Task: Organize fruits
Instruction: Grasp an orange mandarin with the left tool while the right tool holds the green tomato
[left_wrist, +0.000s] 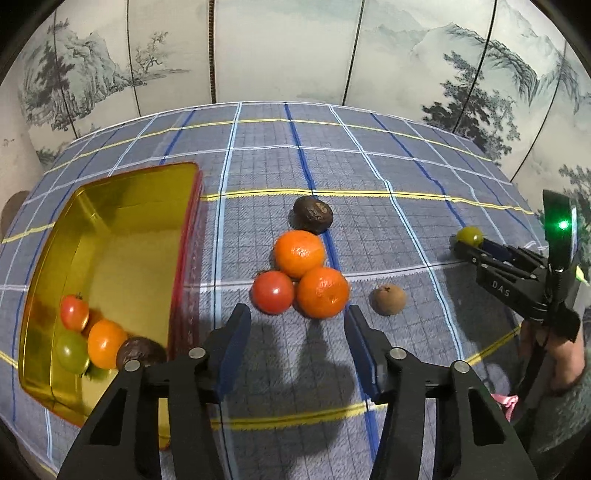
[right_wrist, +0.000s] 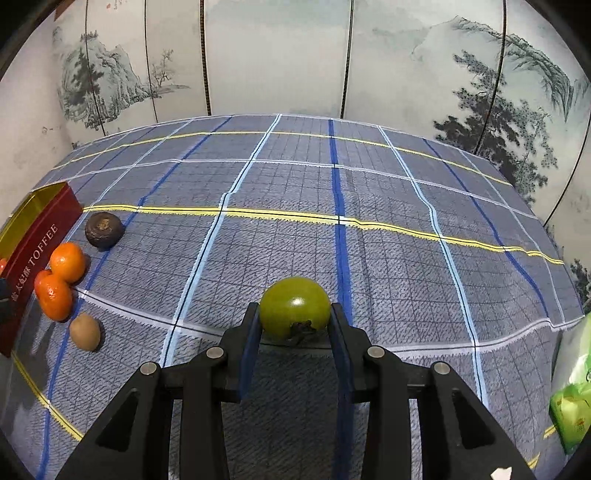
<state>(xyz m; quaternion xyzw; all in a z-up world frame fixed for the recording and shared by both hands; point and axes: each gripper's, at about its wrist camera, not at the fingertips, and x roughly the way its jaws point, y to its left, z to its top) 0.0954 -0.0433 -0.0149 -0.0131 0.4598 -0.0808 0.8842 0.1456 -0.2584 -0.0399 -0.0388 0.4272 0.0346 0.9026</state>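
Note:
A gold-lined red toffee tin (left_wrist: 122, 206) lies at the left and holds a red tomato, a green tomato, an orange and a dark fruit. On the cloth sit two oranges (left_wrist: 300, 253), a red tomato (left_wrist: 273, 292), a dark passion fruit (left_wrist: 313, 214) and a brown kiwi (left_wrist: 388, 299). My left gripper (left_wrist: 295, 325) is open and empty just in front of the pile. My right gripper (right_wrist: 294, 314) is shut on a green tomato (right_wrist: 294, 307), low over the cloth at the right; it also shows in the left wrist view (left_wrist: 469, 236).
The table is covered by a blue-grey checked cloth (right_wrist: 369, 184). A painted folding screen (left_wrist: 295, 48) stands behind it. A green packet (right_wrist: 570, 402) lies at the right edge. The tin's red side (right_wrist: 33, 254) reads TOFFEE.

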